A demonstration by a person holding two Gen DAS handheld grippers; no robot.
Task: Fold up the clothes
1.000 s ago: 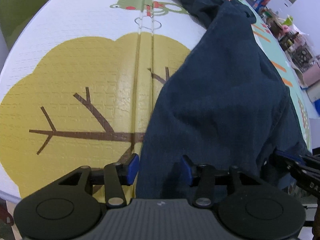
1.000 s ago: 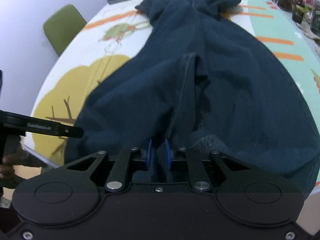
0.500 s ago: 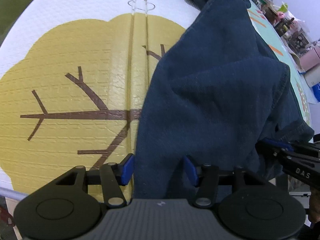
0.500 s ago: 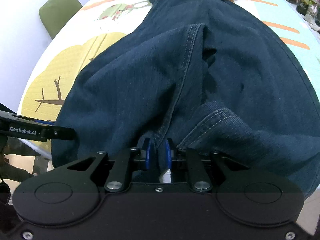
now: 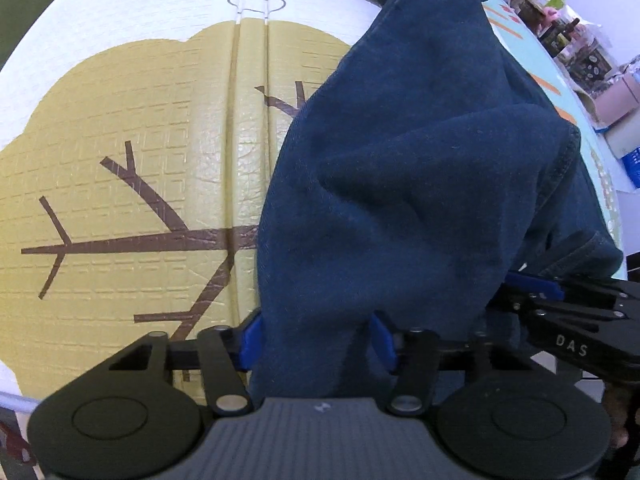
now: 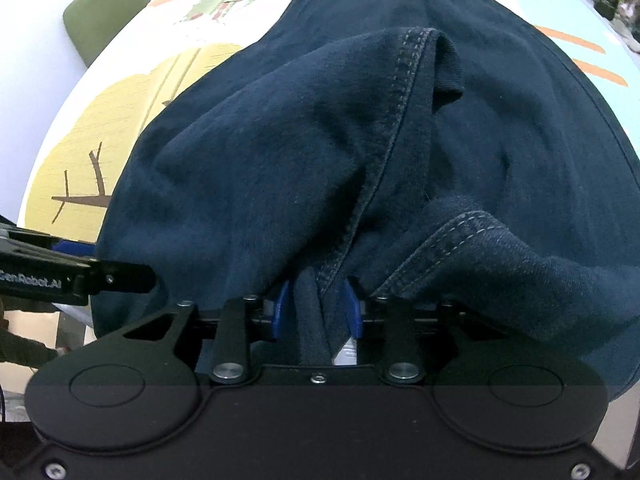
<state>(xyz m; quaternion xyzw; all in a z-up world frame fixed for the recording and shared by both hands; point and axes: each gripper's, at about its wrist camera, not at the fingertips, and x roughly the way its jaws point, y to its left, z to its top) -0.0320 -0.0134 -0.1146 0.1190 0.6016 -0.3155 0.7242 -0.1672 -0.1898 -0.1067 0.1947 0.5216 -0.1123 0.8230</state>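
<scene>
Jeans (image 6: 400,140) nearer, right tool (image 6: 316,312) opening (cloth between)

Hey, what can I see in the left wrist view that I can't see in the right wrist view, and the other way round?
Only the left wrist view shows the clutter of bottles and boxes beyond the mat. Only the right wrist view shows the green chair and the jeans' stitched seam. Both show the dark jeans, the tree-print mat, and cloth between each gripper's blue fingers: the left gripper closing, the right gripper opening.
</scene>
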